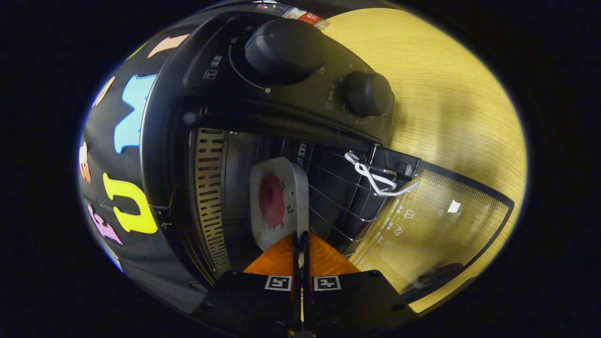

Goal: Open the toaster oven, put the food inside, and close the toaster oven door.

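Tool (300, 241) pinched the plate's rim at the oven mouth.
Its fingers were almost together on the edge of the white plate (281, 197) carrying reddish food (271, 199), held edge-on inside the toaster oven (263, 94), beside the wire rack (338, 197); the glass door (441, 220) lay open over the wooden surface (450, 103).

Gripper (300, 244): two flat fingers tapering forward, textured faces, thin dark strips along inner edges. Boxy black finger mounts behind, each bearing small square black-and-white fiducial tag near inner edge. Round screw heads on outer mount corners.
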The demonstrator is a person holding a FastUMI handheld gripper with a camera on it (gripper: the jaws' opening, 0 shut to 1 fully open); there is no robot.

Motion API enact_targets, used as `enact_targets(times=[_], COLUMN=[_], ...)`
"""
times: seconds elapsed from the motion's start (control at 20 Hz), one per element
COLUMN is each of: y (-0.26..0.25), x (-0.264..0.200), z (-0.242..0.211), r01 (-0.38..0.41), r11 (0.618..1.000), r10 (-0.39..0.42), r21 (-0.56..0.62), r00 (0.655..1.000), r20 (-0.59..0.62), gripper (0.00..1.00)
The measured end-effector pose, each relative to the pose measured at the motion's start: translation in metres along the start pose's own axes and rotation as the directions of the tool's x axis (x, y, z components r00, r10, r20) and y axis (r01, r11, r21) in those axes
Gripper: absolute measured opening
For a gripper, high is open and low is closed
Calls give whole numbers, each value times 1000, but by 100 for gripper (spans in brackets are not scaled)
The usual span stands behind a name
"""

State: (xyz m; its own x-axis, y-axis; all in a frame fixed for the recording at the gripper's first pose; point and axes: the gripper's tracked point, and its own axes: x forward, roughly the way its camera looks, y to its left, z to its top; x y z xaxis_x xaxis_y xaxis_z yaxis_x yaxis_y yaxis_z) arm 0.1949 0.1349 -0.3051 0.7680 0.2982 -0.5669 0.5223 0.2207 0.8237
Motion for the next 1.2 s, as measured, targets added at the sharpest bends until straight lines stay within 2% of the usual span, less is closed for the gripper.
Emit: enact_targets(times=[0.4,0.5,0.55,0.6,0.65,0.85,1.05,1.15,1.2], y=[0,-4,-3,-3,-5,-7,-20,-29,-36], x=[-15,-21,-26,-30,-36,-59,-86,-97,-103], z=[-19,-30,-34,-36,-40,-53,-63,-69,-72], r01=[-22,-19,-31,-37,-40,-69,-55,-45,-33], r11=[999,999,999,998,997,991,971,942,915], r10=[22,17,28,33,36,57,31,6,-16], r21=[-34,-32,-38,-52,-64,-114,-232,-332,-402], r00=[1000,998,997,997,997,993,994,993,993], r20=[-19,-59,-67,-69,-69,-103,-109,-117,-118], gripper=[10,19,19,29,34,94,95,98,98])
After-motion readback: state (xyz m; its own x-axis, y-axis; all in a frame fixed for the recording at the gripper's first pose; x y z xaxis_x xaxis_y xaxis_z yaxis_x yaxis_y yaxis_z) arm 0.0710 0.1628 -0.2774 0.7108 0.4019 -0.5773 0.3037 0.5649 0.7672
